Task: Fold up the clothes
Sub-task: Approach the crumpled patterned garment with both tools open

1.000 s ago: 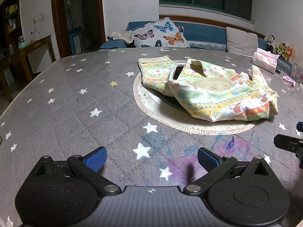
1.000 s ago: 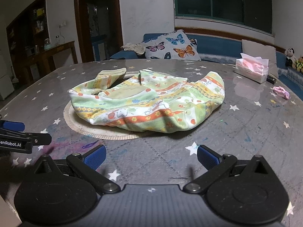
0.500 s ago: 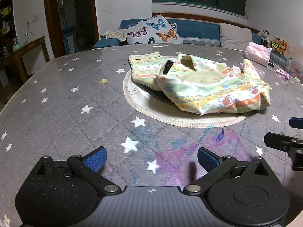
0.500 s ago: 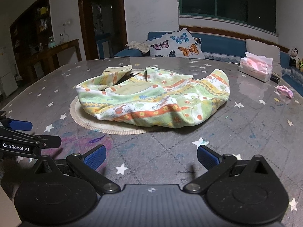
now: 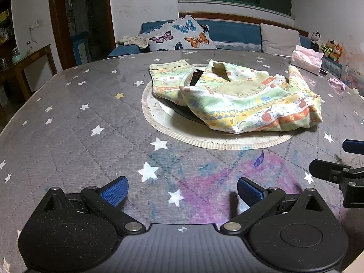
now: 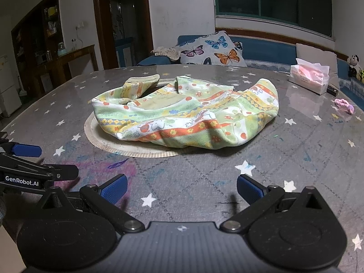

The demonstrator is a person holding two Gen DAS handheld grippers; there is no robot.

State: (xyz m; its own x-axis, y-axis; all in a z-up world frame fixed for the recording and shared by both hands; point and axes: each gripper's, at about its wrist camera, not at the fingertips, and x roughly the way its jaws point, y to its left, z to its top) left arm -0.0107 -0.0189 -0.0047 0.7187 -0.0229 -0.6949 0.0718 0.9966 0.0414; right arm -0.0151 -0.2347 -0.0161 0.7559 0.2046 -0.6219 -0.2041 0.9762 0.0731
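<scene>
Blue ribbed pads tip both grippers, and both sets of jaws stand spread wide with nothing between them: the left gripper (image 5: 180, 187) and the right gripper (image 6: 180, 187) hover side by side over the near edge of the star-printed table (image 5: 75, 122), just above its purple-stained patch. Over the last second both cameras have lowered and edged forward a little, and the jaw spread has not altered; to my eye that reads as an approach toward the cloth, not a grasp. Out beyond the jaws, well apart from either pair of pads, the garment (image 6: 188, 118) lies in a loose, rumpled heap at the middle of the table, over the round fringed mat (image 5: 204, 140) and the dark disc at its centre. It is a pale green and yellow child's piece with orange bands; one open cuffed end (image 5: 168, 66) points toward the far left edge, and the bulk sags toward the right. It is bunched, not squared into flat layers, so folding is still wanted. A tissue pack (image 6: 309, 75) and a small pink item (image 6: 344, 105) sit near the far right edge, clear of the work.
</scene>
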